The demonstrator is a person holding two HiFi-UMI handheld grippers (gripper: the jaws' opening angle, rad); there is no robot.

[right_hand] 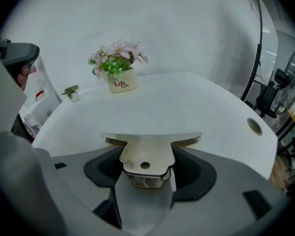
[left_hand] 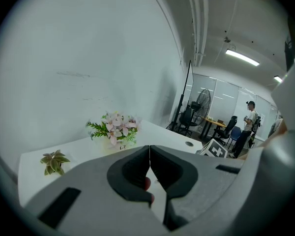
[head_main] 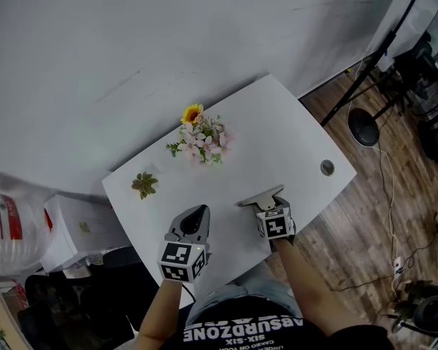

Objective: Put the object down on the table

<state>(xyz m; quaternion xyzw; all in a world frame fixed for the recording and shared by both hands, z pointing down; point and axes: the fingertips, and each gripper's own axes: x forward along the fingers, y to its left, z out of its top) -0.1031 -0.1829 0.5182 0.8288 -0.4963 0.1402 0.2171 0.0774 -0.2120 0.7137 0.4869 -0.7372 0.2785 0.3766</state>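
Observation:
A flat metal scraper point(head_main: 261, 197) with a wide blade and a hole in its shank point(right_hand: 146, 154) sticks out of my right gripper point(head_main: 270, 211), which is shut on its shank point(right_hand: 146, 173). The blade is held level just over the white table point(head_main: 277, 122) near its front edge; whether it touches the top I cannot tell. To the left of it, my left gripper point(head_main: 195, 216) hovers over the table front with its jaws meeting at the tips point(left_hand: 149, 151) and nothing clamped between them.
A pot of pink flowers with a sunflower point(head_main: 202, 138) point(right_hand: 119, 65) stands at the table's back, a small green plant point(head_main: 144, 184) point(left_hand: 54, 161) to the left. A cable grommet point(head_main: 327, 168) sits at right. Boxes point(head_main: 73, 228) lie left; a light stand point(head_main: 365, 126) stands right.

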